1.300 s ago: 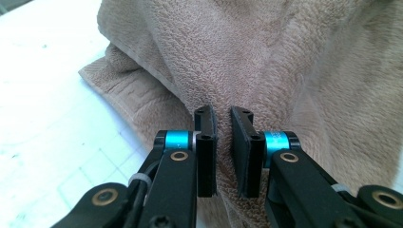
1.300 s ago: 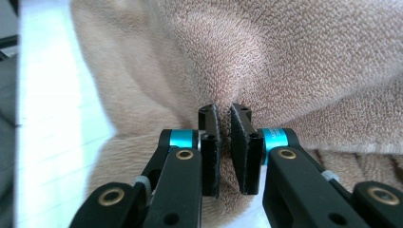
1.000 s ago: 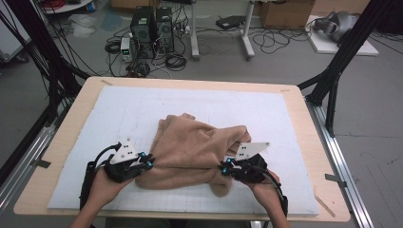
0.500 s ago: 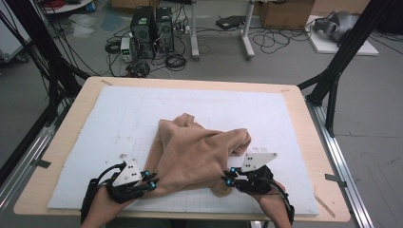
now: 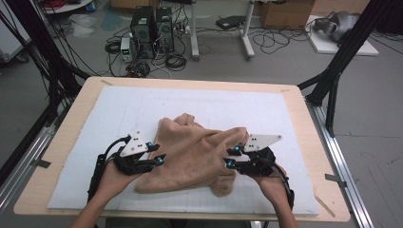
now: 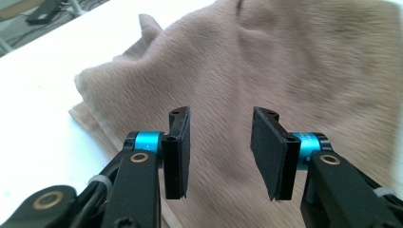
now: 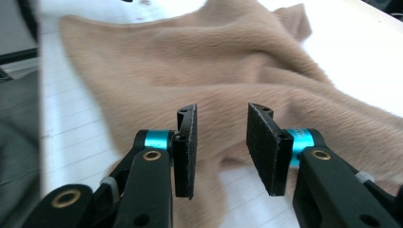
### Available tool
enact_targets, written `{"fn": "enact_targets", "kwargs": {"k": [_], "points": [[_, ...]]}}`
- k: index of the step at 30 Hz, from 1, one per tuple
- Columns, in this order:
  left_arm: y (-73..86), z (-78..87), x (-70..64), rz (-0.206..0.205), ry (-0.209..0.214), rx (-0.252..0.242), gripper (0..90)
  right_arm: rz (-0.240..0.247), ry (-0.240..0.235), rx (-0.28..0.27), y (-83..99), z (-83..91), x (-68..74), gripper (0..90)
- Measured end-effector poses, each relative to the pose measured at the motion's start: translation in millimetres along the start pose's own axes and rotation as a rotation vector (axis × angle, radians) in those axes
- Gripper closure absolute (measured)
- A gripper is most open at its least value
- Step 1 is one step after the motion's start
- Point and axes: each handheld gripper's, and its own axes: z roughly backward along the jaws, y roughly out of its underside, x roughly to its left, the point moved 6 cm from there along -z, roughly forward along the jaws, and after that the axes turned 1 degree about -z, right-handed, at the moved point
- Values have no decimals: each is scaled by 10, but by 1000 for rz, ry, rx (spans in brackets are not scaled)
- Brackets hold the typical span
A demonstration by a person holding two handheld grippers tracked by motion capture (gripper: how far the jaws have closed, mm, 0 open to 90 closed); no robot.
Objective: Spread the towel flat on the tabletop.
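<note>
On the white gridded mat [image 5: 95,123], a crumpled tan fleece cloth [image 5: 190,152] sits between left gripper [image 6: 219,142] and right gripper [image 7: 221,142]. Both have jaws apart, empty. Closing now likely pinches several layers, because folds overlap.

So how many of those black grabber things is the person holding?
2. The left gripper is in the person's left hand at the left edge of the tan cloth; the right gripper is in the right hand at the cloth's right side. Both are open.
</note>
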Motion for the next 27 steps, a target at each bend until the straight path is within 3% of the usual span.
{"fn": "enact_targets", "kwargs": {"k": [5,11,14,21,27], "points": [[113,-296,106,9,-4,100,578,-28,34,35,-28,-235,-183,581],[327,-569,220,45,-6,224,544,-48,32,102,15,-547,-250,552],[335,-584,219,63,17,206,594,-31,37,143,53,-655,-248,601],[326,-578,169,37,29,205,787,-36,3,187,136,-727,-222,808],[330,-531,160,34,23,206,846,-15,-27,187,133,-699,-182,857]]}}
